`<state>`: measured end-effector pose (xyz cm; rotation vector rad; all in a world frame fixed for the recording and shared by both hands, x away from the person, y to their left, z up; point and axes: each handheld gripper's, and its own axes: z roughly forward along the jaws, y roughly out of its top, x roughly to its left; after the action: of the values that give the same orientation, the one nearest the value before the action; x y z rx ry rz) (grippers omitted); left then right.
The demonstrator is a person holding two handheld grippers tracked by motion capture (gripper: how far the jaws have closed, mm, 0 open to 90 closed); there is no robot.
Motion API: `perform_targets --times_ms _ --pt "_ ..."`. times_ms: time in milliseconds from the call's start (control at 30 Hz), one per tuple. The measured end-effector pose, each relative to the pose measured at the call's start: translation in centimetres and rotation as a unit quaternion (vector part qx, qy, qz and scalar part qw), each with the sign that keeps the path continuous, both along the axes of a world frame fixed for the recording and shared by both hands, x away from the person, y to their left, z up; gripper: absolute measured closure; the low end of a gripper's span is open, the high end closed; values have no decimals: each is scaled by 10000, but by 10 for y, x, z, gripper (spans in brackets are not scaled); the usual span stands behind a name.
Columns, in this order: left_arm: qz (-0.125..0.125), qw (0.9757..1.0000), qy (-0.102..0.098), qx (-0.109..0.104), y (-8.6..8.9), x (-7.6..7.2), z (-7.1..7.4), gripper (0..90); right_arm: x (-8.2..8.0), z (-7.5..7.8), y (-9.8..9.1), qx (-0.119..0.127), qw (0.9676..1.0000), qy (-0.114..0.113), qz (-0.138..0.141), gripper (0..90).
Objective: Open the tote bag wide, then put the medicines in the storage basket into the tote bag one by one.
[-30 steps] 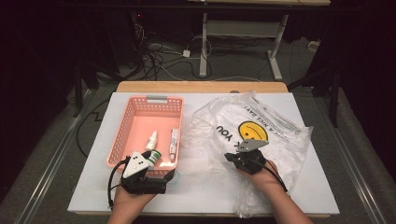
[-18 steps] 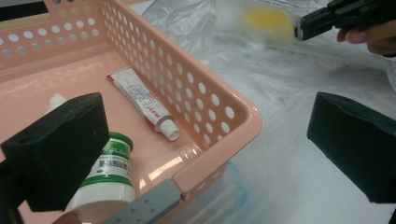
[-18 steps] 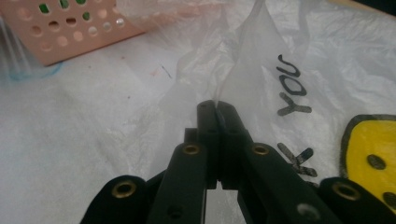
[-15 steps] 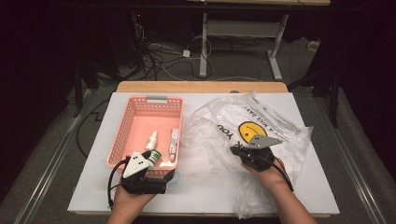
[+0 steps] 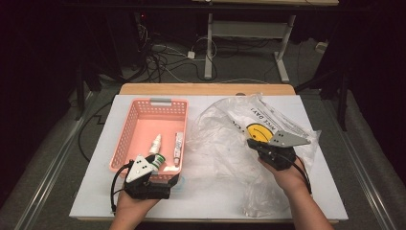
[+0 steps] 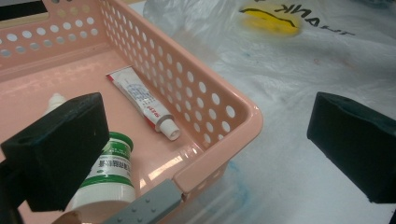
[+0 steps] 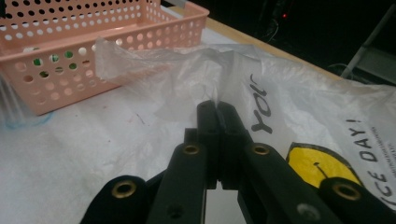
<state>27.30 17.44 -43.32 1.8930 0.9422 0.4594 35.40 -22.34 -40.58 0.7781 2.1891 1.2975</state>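
Observation:
A clear plastic bag (image 5: 225,129) with a yellow smiley face and black lettering lies crumpled on the white table, right of a pink perforated basket (image 5: 158,103). My right gripper (image 5: 256,143) is shut on a fold of the bag (image 7: 187,79) and holds it raised off the table; its jaws (image 7: 217,109) meet on the film. Inside the basket lie a white tube (image 6: 144,102), a white bottle with a green label (image 6: 109,172) and a small white dropper bottle (image 5: 155,142). My left gripper (image 6: 205,144) stands open, its jaws either side of the basket's near right corner.
The white table top (image 5: 95,191) sits on a wooden board with its far edge showing. Cables and desk legs lie on the dark floor behind. A faint blue mark (image 6: 238,186) stains the table beside the basket corner.
My right gripper has risen and drifted slightly away from me, pulling the pinched bag film up with it. The left gripper and the basket have stayed in place.

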Motion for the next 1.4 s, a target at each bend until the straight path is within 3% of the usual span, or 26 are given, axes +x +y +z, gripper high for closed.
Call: perform_targets --times_ms 433,633,867,1067,1400 --pt "9 9999 -59 -86 5 3 0 0 -8 26 -14 285 9982 -500 -187 900" --pt "76 9999 -51 -87 13 6 1 0 -7 26 -14 377 9980 -488 -157 900" --pt "418 9991 -33 -103 32 9 5 0 -7 25 -15 426 9978 -479 -149 900" --pt "665 9976 130 -131 48 15 8 0 -5 21 -14 427 9982 -401 -94 900" --pt "620 9971 444 -50 40 33 25 0 -4 19 -14 451 9983 -368 -70 900"
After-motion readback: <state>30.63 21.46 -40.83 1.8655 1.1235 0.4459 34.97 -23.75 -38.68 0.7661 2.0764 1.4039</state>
